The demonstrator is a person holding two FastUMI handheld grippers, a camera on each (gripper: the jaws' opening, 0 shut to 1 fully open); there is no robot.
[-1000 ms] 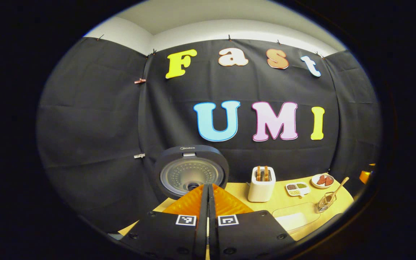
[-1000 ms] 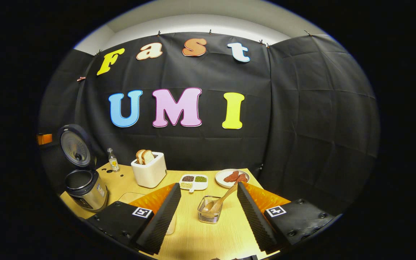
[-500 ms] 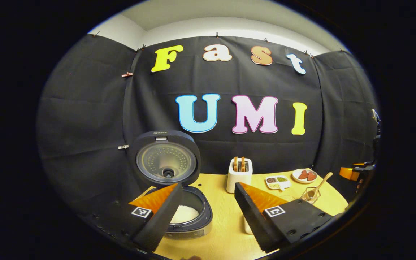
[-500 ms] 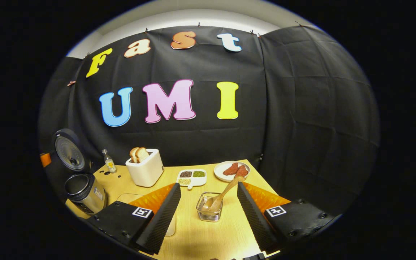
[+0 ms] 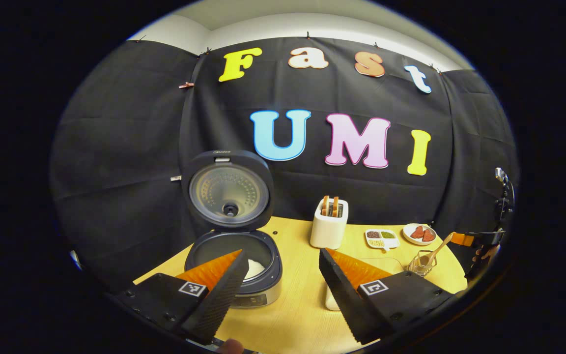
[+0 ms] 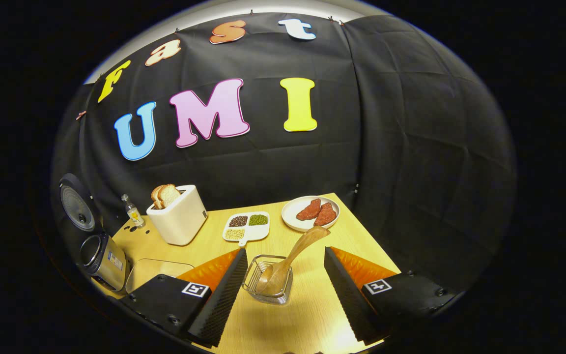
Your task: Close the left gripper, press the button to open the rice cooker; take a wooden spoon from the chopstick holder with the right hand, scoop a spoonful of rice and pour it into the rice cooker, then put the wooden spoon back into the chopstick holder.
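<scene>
1. The left tongs (image 5: 278, 280) were spread wide and empty, above the near edge of the tabletop (image 5: 307, 305), just in front of the cooker (image 5: 236, 263).
2. The right tongs (image 6: 285, 282) were also spread wide and empty, with the holder (image 6: 269, 285) sitting between their fingers, touching neither.
3. The cooker stood at the left of the tabletop with its lid (image 5: 228, 189) raised upright; white rice (image 5: 253, 268) lay in the pot.
4. The spoon (image 6: 288, 260) leaned in the holder, bowl down, its handle tilted up toward the plate (image 6: 310, 212).
5. In the left gripper view, the right tongs appeared far off at the right edge, near the holder.
6. A white toaster (image 6: 177, 219) with bread stood behind, beside a small bottle (image 6: 131, 212) and a divided dish (image 6: 246, 227) of grains.
7. A clear tray (image 6: 155, 269) lay flat between cooker and holder.
</scene>
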